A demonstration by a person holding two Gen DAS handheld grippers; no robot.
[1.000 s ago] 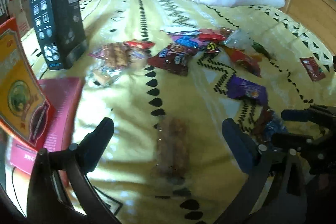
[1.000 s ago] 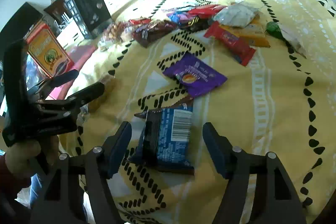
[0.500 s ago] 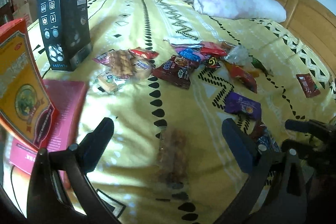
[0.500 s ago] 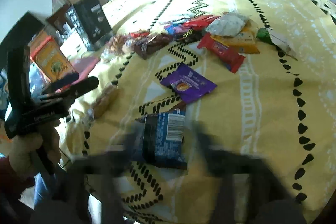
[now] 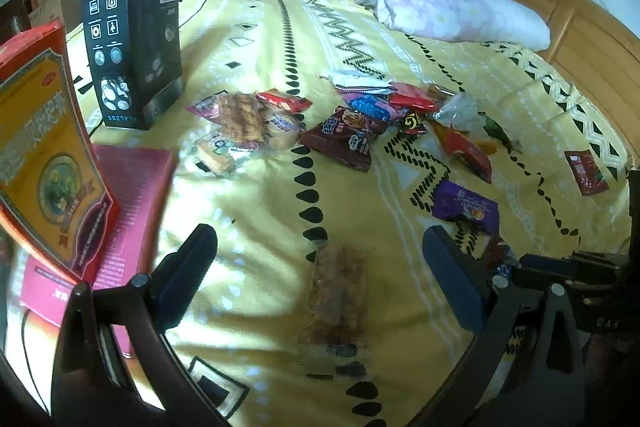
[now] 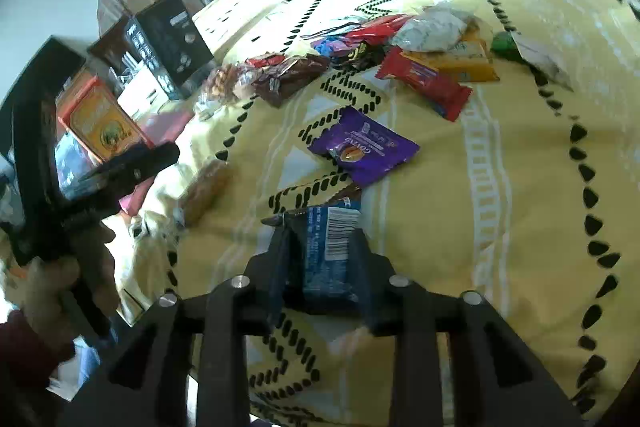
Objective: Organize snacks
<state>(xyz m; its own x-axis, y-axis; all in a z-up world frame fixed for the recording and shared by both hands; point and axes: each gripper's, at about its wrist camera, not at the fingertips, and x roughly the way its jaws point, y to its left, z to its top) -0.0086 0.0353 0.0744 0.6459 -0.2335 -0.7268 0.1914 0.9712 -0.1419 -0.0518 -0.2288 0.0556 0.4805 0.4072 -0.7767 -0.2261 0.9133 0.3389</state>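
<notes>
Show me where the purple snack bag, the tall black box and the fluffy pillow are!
purple snack bag (image 6: 364,147): right wrist view, middle of its printed front.
tall black box (image 5: 132,43): left wrist view, front edge between its two faces.
fluffy pillow (image 5: 452,7): left wrist view, middle of its flowered top.

Your right gripper (image 6: 320,247), jaws wide a second ago, was closing onto the blue snack packet (image 6: 326,251).
</notes>
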